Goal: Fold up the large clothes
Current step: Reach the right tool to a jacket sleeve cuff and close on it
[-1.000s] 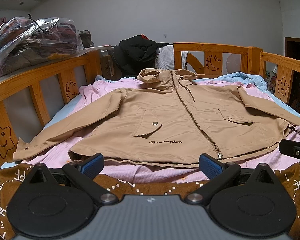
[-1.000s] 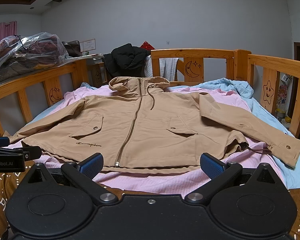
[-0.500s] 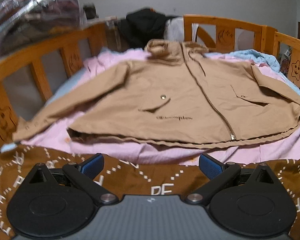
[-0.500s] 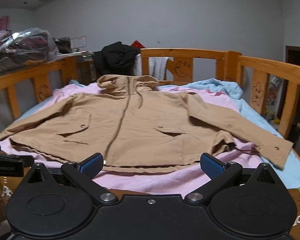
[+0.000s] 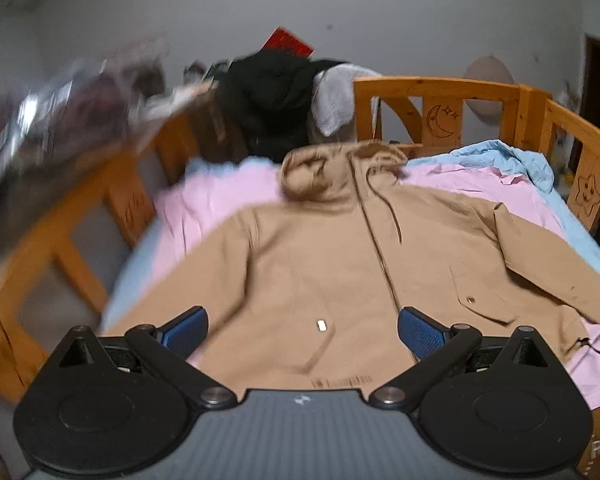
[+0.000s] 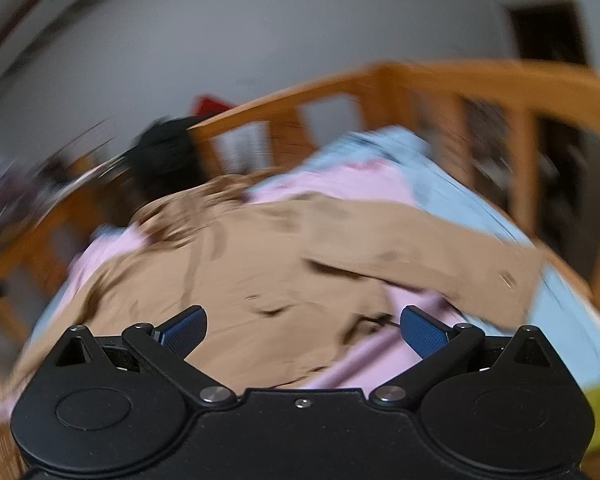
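A tan hooded jacket [image 5: 320, 256] lies flat, front up and zipped, on a pink sheet [image 5: 220, 196], sleeves spread to both sides. My left gripper [image 5: 302, 330] hangs open above the jacket's lower front, blue pads wide apart, nothing between them. In the right wrist view, which is blurred, the same jacket [image 6: 260, 264] shows with its right sleeve [image 6: 440, 256] stretched toward the bed's edge. My right gripper [image 6: 304, 330] is open too, above the hem near that sleeve, holding nothing.
A wooden bed rail [image 5: 440, 92] with moon and star cut-outs rings the bed. Black and grey clothes [image 5: 272, 96] are piled at the head end. A light blue sheet [image 5: 512, 164] lies along the right side. Bagged clothes [image 5: 60, 96] sit beyond the left rail.
Both grippers have moved forward over the bed and now hang above the jacket. The right view has swung fast and is blurred. Both stay open and empty.
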The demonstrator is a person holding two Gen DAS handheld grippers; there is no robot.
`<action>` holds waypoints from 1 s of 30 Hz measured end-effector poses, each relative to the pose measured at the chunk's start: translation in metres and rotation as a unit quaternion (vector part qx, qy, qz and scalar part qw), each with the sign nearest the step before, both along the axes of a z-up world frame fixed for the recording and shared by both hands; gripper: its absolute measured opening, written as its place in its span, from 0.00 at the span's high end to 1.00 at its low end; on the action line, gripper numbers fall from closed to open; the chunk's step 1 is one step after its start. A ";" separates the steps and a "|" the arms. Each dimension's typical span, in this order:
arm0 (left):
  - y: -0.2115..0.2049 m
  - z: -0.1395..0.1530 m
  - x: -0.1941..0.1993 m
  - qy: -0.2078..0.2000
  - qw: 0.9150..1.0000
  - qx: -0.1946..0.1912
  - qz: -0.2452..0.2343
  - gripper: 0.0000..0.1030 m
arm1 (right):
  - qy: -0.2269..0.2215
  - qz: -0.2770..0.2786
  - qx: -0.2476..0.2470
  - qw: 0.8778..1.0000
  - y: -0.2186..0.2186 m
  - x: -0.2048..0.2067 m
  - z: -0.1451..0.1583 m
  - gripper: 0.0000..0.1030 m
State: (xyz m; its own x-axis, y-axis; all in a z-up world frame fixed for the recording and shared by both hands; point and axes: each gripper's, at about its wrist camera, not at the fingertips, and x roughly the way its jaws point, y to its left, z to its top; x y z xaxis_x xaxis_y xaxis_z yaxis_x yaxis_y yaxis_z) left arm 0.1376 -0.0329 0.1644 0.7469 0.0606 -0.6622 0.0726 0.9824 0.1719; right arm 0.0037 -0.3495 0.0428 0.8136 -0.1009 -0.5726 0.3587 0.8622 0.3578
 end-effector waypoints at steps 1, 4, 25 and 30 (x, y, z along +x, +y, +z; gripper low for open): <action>-0.006 0.004 0.005 -0.002 1.000 0.004 -0.003 0.00 | 0.004 -0.027 0.015 1.000 -0.009 0.000 -0.005 0.00; -0.027 -0.001 0.030 0.015 1.000 0.000 -0.013 0.00 | 0.006 -0.079 0.081 0.994 -0.031 -0.001 -0.026 0.00; -0.125 -0.151 0.208 0.030 0.970 -0.076 -0.231 0.01 | -0.046 -0.466 0.285 0.836 -0.096 0.070 -0.129 0.39; -0.117 -0.163 0.231 0.031 0.971 -0.099 -0.216 0.01 | -0.023 -0.500 0.226 0.836 -0.100 0.082 -0.123 0.84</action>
